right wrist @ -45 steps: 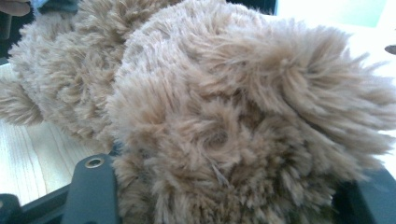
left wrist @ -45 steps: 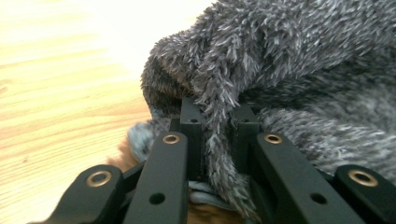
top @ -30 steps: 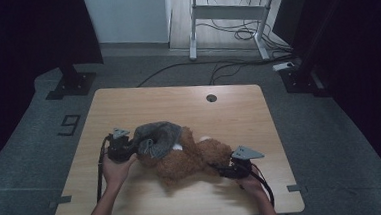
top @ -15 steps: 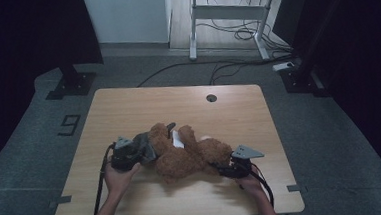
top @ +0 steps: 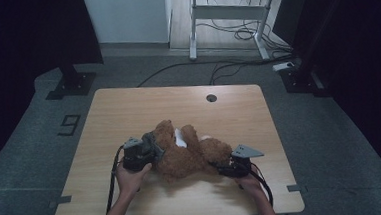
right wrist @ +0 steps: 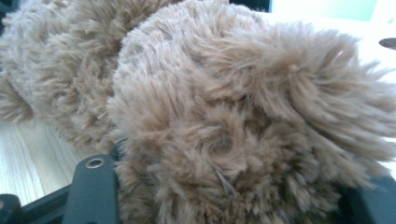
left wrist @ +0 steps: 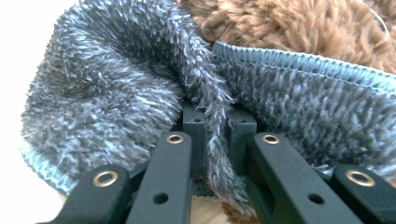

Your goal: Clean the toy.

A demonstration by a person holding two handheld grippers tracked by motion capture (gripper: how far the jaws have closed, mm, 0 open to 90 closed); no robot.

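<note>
Shaggy brown teddy bear (top: pixel 191 155) lying on the bench (top: pixel 128 111).
The left tool (left wrist: pixel 212 128) pinches its grey fleece garment (left wrist: pixel 116 88); the right tool (top: pixel 222 169) clamps a furry limb.

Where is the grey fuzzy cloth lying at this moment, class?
In the left gripper view the grey fuzzy cloth is pinched in the left gripper, against the brown teddy bear near the table's front left.

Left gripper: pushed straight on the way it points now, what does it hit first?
The left gripper is shut on a fold of grey fuzzy cloth, so that is already at its fingers. Straight on, it would likely run into the brown teddy bear just behind the cloth; depth is hard to judge.
</note>
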